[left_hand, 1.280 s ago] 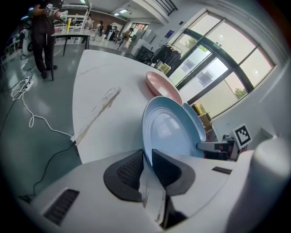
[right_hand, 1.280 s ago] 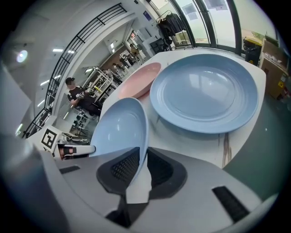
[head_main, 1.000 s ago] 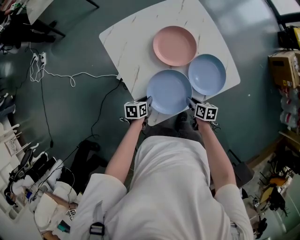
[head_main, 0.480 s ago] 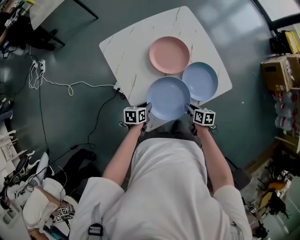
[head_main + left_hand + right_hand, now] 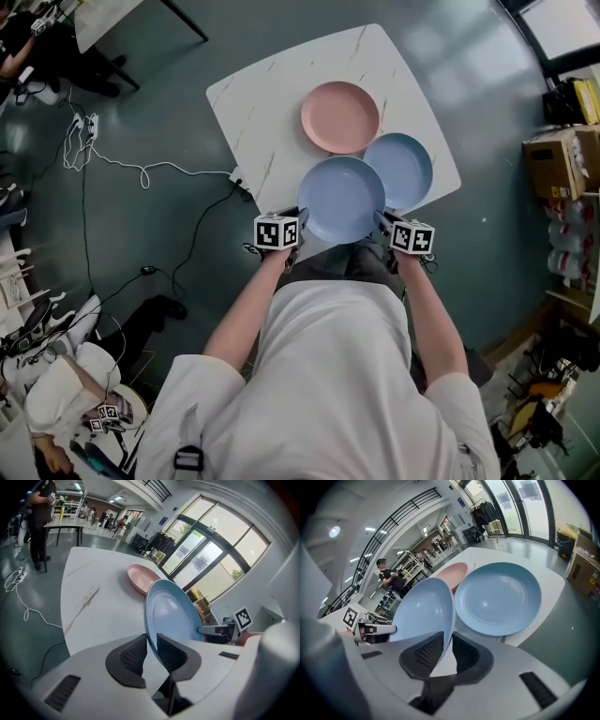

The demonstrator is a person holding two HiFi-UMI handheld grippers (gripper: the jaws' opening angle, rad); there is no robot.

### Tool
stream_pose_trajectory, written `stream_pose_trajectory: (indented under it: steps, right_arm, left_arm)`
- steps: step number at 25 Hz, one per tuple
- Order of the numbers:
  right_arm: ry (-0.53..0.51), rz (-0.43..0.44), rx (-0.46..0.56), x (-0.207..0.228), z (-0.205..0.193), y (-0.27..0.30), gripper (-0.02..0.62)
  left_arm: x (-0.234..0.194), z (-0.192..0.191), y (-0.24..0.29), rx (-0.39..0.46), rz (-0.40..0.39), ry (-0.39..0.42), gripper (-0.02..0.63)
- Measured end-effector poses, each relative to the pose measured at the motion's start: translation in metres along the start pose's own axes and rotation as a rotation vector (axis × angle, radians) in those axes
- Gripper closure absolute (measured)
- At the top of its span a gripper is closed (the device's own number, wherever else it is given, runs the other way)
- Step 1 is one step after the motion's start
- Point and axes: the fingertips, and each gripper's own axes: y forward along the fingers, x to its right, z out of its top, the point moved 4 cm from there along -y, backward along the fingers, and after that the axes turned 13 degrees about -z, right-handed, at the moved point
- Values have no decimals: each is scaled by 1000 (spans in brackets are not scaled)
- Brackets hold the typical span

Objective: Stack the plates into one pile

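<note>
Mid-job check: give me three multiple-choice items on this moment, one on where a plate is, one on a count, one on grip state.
1. Where is the pink plate?
A. On the table, beyond the held plate
B. Stacked under the held plate
C. On the floor

2. How many plates show?
A. Two
B. Three
C. Four

3. How do the left gripper and right gripper stand to the held plate?
A. Both open above it
B. Only the left grips it
C. Each shut on its rim, at opposite sides

Answers:
1 A: the head view shows it lying on the table past the held plate.
2 B: one pink and two blue, counting the second blue plate.
3 C: each gripper view shows the rim pinched between its fingers.
</note>
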Motion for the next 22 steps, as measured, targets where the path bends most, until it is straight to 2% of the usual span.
stream_pose_trajectory:
  steps: [10, 22]
  right_arm:
    - [-70, 35, -60, 47, 23, -10, 523]
    - [-115, 43, -129, 104, 57, -6, 523]
  left_arm:
    - [39, 2, 36, 42, 34, -40, 537]
    - [69, 14, 93, 9, 41, -60, 525]
